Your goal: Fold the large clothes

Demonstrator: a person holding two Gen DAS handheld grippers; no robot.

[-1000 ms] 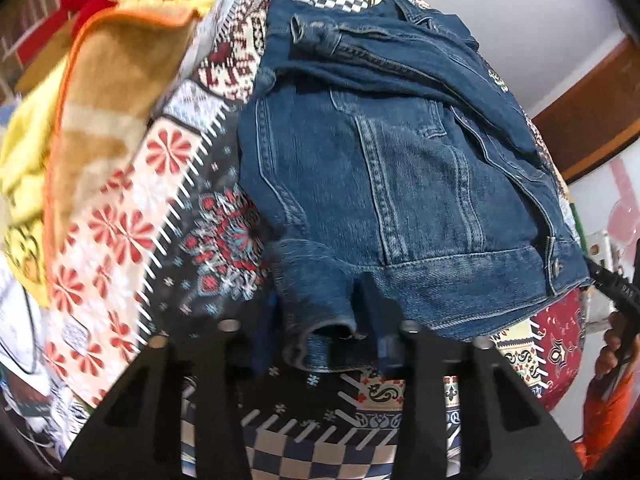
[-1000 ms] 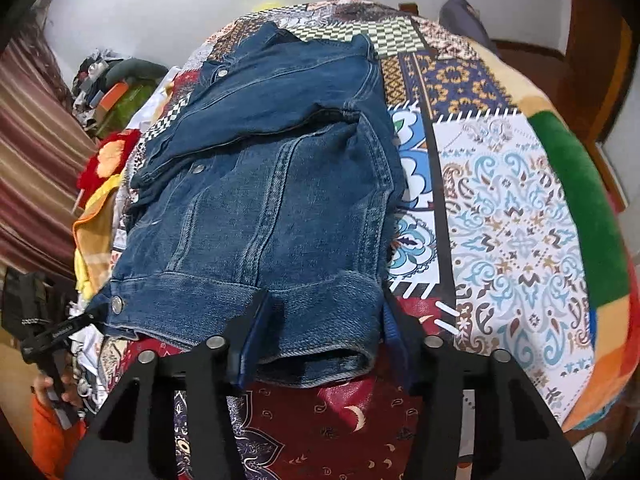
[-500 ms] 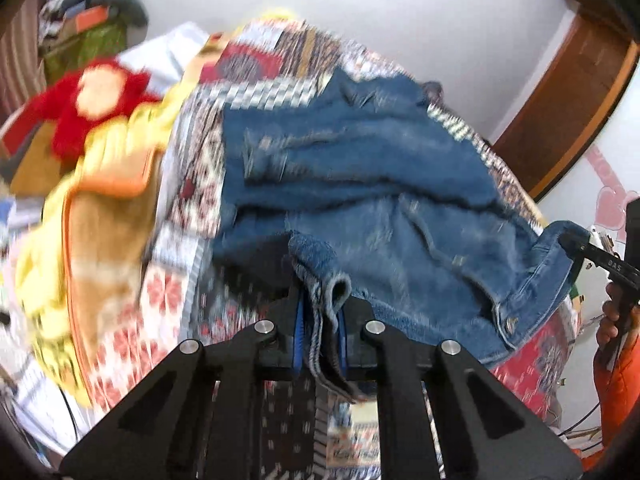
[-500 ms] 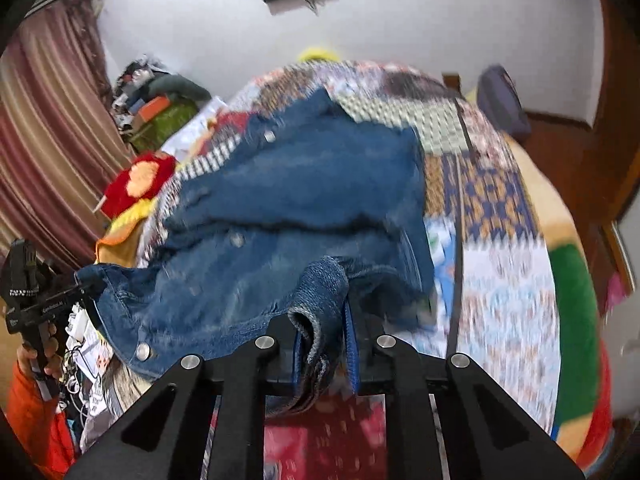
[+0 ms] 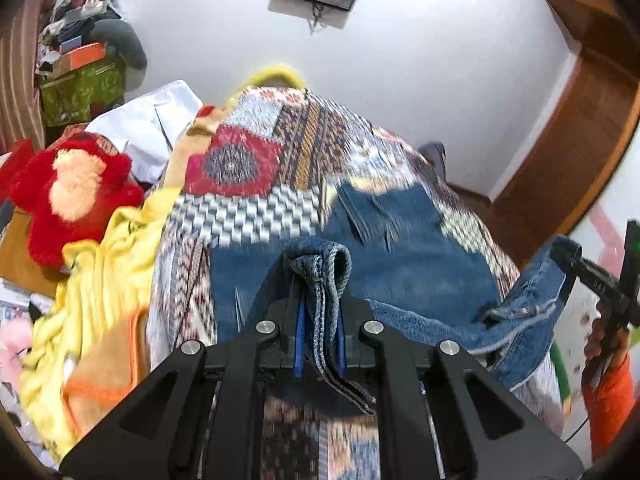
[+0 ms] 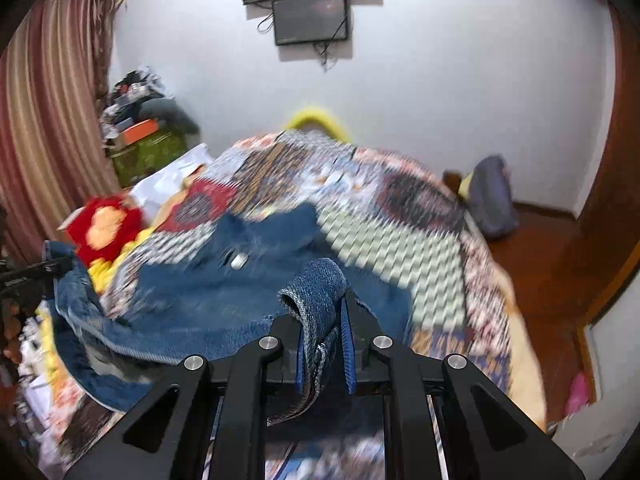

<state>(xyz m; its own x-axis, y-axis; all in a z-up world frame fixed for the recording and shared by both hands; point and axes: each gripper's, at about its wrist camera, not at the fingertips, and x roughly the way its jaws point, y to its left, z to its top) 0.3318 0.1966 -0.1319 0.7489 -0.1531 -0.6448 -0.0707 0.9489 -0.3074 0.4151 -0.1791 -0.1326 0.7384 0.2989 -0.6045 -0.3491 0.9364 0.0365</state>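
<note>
A blue denim jacket (image 5: pixel 404 264) lies on a patchwork bedspread (image 5: pixel 248 216), its near hem lifted. My left gripper (image 5: pixel 319 332) is shut on one corner of the hem, a fold of denim bunched between its blue pads. My right gripper (image 6: pixel 324 340) is shut on the other hem corner (image 6: pixel 316 292). The jacket (image 6: pixel 208 296) sags between the two grippers. In the left wrist view the right gripper (image 5: pixel 592 276) shows at the right edge with denim in it. The rest of the jacket is blurred.
A red plush toy (image 5: pixel 72 196) and yellow and orange blankets (image 5: pixel 100 292) lie at the bed's left. Boxes and clutter (image 6: pixel 140 136) stand by the curtain. Screens (image 6: pixel 312 16) hang on the far wall. A dark bag (image 6: pixel 490 196) sits on the wooden floor at right.
Both grippers closed on the jacket's hem corners and lifted them up and away from the bedspread. The views have tilted up toward the far wall.
</note>
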